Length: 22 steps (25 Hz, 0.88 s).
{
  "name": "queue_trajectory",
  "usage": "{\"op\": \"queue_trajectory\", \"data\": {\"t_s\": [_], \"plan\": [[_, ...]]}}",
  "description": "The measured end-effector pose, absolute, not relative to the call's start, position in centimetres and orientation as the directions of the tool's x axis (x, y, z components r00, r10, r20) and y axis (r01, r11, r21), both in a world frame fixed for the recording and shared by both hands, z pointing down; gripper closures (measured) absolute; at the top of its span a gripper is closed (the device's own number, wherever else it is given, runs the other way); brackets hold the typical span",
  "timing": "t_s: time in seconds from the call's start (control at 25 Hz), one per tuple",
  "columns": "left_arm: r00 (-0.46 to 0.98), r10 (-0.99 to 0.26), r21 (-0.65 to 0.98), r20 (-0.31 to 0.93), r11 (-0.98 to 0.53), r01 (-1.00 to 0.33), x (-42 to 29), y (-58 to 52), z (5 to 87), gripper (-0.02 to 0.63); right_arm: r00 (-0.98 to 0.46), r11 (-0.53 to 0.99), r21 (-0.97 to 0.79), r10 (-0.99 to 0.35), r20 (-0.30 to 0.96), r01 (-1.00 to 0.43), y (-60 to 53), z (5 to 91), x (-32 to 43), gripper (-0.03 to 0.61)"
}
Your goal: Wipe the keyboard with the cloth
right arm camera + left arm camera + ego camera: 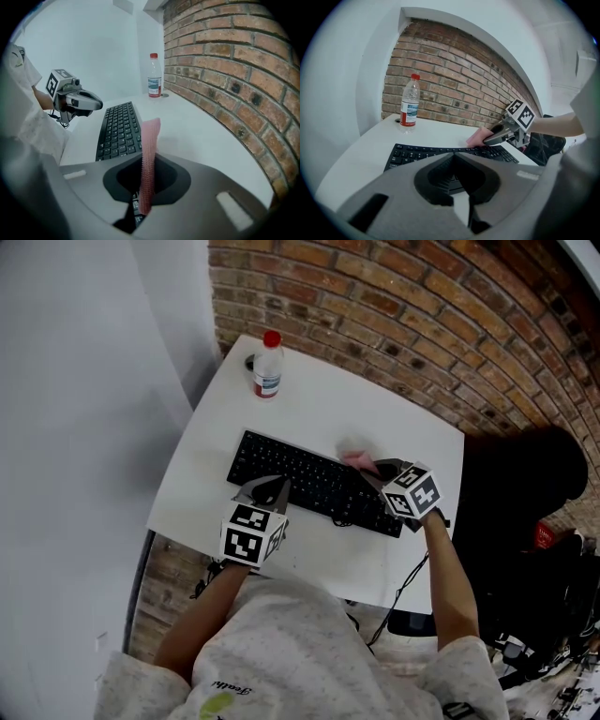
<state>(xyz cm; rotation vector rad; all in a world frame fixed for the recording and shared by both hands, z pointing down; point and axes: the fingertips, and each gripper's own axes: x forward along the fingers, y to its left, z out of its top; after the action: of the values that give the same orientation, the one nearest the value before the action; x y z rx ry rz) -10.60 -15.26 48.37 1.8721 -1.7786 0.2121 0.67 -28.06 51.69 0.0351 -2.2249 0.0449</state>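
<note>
Right gripper [148,161] first: its jaws are clamped on the pink cloth [151,136], which sticks out past the tips as a thin upright strip. So it's pinched by a fold, not by a big wad. The left gripper [453,156] has its jaws pressed together with nothing between them.

Moving out: the cloth end sits at the far edge of the keyboard [309,479], toward its right end, touching or just above the keys there. The left gripper's tips are over the near-left edge of the keyboard. Can't tell if they're actually pressing on it.

Further out it's just the white table [319,399] and a bottle [268,367] at the far corner, well apart from everything.

What I'd worry about:
- So little cloth is in the bite that dragging it across the keys could tug it right out.
- If the strip folds back, the hard jaw tips scrape or mash the keys instead of the cloth wiping them.
- The table looks slick, so if the left gripper isn't really holding it down, a sideways wipe could shove the whole keyboard along.
</note>
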Motion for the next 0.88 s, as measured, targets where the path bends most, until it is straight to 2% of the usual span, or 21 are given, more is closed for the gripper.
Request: {"op": "queue_trajectory", "data": {"t_s": [0.88], "plan": [[0.082,-0.892,0.302,0.445,0.063,-0.951,-15.6,-12.4,48.1,0.617,-0.567,0.998,0.024,0.015,0.823,0.060,-24.5,52.1,-6.6,0.555]]}}
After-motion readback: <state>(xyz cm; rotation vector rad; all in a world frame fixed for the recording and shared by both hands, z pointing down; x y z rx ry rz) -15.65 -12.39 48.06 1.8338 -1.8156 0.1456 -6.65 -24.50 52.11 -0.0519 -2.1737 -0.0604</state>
